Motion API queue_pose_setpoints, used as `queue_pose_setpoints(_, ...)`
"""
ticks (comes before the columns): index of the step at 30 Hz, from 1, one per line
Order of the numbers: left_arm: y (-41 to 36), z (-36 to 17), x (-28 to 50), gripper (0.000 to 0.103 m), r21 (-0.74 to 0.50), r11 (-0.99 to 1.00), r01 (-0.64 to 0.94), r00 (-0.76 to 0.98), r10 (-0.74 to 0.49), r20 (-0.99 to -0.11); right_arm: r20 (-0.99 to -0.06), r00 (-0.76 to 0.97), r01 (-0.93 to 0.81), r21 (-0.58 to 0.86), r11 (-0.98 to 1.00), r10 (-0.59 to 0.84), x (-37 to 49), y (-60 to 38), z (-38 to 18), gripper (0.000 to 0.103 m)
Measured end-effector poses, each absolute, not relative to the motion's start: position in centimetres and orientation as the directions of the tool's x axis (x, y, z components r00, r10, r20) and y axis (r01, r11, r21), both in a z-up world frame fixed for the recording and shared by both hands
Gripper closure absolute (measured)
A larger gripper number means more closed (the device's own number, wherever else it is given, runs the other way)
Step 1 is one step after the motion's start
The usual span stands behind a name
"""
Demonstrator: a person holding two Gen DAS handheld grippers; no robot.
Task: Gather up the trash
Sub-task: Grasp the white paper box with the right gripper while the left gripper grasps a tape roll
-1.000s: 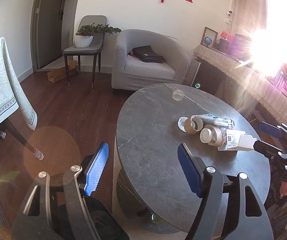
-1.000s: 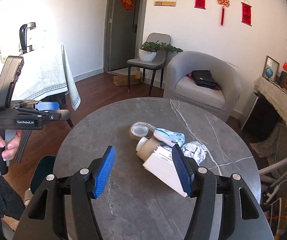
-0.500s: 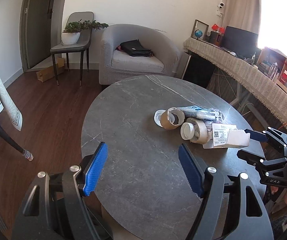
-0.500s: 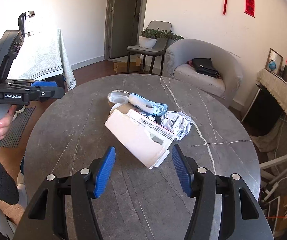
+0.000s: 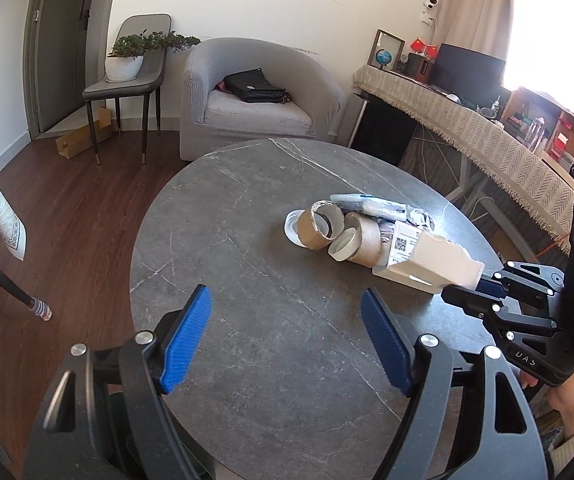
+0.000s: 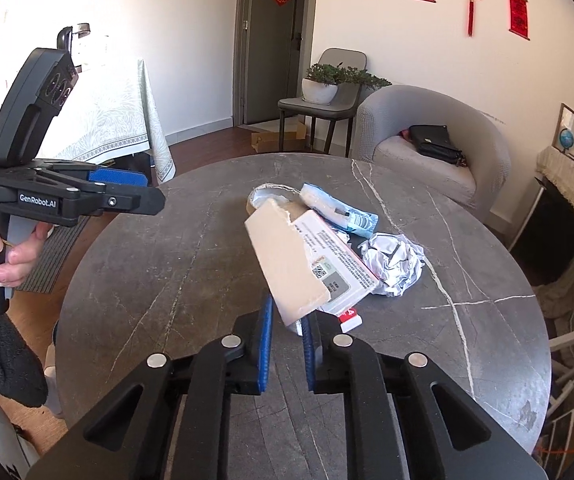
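A torn cardboard box (image 6: 287, 256) with a printed label lies tilted, its near end between the blue pads of my right gripper (image 6: 287, 316), whose jaws are closing onto it. In the left wrist view the same box (image 5: 435, 256) rises off the grey marble table (image 5: 247, 320) at the right gripper (image 5: 471, 284). Behind it lie two cardboard tape cores (image 5: 323, 226), a white lid (image 5: 291, 228), a blue-white packet (image 6: 339, 210) and crumpled foil (image 6: 393, 262). My left gripper (image 5: 285, 300) hovers over the table's near left; its jaws are opening, with nothing between them.
A grey armchair (image 5: 247, 96) with a black bag stands beyond the table. A chair with a potted plant (image 5: 127, 76) is by the door. A fringed sideboard (image 5: 467, 132) runs along the right, and a cloth-covered table (image 6: 107, 120) stands at the left.
The right gripper's jaws have come together on the near end of the box, which now tilts up. The left gripper has moved in over the table.
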State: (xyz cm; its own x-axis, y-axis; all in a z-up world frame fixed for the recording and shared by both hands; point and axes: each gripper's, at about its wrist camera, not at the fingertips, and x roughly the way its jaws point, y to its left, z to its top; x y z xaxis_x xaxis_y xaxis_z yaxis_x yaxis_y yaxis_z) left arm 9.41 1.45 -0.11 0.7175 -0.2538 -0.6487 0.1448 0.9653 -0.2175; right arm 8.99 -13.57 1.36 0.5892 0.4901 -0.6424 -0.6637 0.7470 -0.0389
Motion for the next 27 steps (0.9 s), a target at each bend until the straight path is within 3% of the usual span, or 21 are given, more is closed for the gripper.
queue_pose_setpoints(11, -1.8, -0.5, 10.8, 0.020, -0.146, 0.965, 0.218, 0.698, -0.259, -0.668, -0.612, 0.556, -0.692, 0.034, 0.721, 0.562, 7.6, -14.2, 3.2, 0.099)
queue_pose_setpoints(17, -1.8, -0.9, 12.3, 0.020, -0.165, 0.968, 0.187, 0.693, -0.249, -0.676, -0.587, 0.559, -0.662, 0.111, 0.742, 0.586, 7.7, -16.6, 3.9, 0.099)
queue_pose_setpoints(25, -3.5, -0.2, 13.6, 0.040, -0.150, 0.965, 0.214, 0.688, -0.258, -0.678, -0.557, 0.563, -0.632, 0.187, 0.752, 0.611, 7.7, -19.3, 4.3, 0.103)
queue_pose_setpoints(27, -4.0, 0.1, 13.9, 0.040, -0.128, 0.967, 0.221, 0.692, -0.248, -0.678, -0.561, 0.562, -0.631, 0.184, 0.754, 0.608, 7.7, -19.4, 4.3, 0.103)
